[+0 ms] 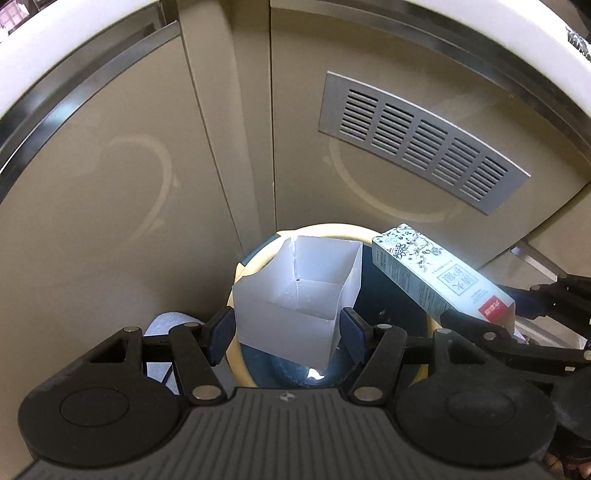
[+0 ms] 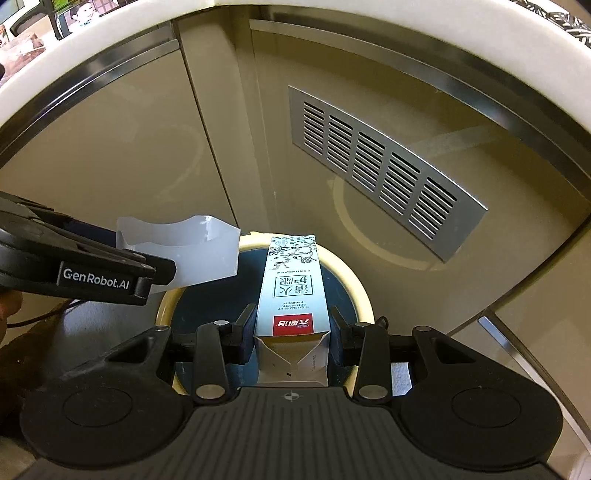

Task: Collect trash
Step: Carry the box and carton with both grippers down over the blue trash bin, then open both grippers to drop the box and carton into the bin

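Observation:
My left gripper (image 1: 286, 328) is shut on an open white box (image 1: 295, 291) and holds it over a round bin (image 1: 255, 258) with a cream rim and a dark inside. My right gripper (image 2: 291, 332) is shut on a long pale blue carton (image 2: 291, 288) with floral print and a red label, held over the same bin (image 2: 364, 291). The carton (image 1: 443, 277) shows at the right in the left wrist view. The white box (image 2: 184, 251) and the left gripper's finger (image 2: 96, 277) show at the left in the right wrist view.
Beige cabinet doors (image 1: 110, 184) stand behind the bin, one with a grey metal vent grille (image 1: 417, 140). A white counter edge (image 2: 332, 14) runs along the top. A white cloth (image 1: 162, 325) lies left of the bin.

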Action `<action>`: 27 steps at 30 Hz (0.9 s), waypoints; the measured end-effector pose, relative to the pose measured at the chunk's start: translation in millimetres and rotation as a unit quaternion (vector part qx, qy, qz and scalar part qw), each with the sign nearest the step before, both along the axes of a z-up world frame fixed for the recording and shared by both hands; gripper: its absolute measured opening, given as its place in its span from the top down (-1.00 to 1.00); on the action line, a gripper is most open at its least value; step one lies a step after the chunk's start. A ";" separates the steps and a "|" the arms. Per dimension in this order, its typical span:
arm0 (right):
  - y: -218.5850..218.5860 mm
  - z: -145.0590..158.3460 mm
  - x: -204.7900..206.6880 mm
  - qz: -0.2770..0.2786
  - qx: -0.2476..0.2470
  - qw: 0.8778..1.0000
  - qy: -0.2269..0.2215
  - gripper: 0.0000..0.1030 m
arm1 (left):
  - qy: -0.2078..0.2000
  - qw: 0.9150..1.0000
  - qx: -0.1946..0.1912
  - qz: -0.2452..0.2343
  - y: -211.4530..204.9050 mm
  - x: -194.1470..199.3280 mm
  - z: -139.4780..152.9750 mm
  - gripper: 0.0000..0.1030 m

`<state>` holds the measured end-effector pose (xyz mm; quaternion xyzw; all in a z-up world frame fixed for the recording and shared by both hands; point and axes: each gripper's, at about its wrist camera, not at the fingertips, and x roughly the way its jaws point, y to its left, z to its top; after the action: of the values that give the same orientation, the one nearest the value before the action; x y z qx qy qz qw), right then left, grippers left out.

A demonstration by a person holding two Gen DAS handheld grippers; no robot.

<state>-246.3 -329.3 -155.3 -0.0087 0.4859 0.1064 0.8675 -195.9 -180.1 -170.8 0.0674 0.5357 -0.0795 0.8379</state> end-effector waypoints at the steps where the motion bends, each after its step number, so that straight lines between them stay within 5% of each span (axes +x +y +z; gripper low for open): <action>1: 1.7 -0.7 -2.4 -0.001 -0.003 1.000 -0.003 0.20 | -0.002 1.000 -0.001 -0.001 -0.3 -0.2 1.2 -0.30; 27: 2.8 2.4 2.7 0.001 -0.002 1.000 0.007 0.20 | -0.002 1.000 0.007 -0.006 -4.5 6.5 0.5 -0.30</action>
<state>-243.6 -326.6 -152.9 -0.0103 0.4918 0.1063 0.8641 -189.4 -184.6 -170.3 0.0768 0.5344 -0.0801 0.8379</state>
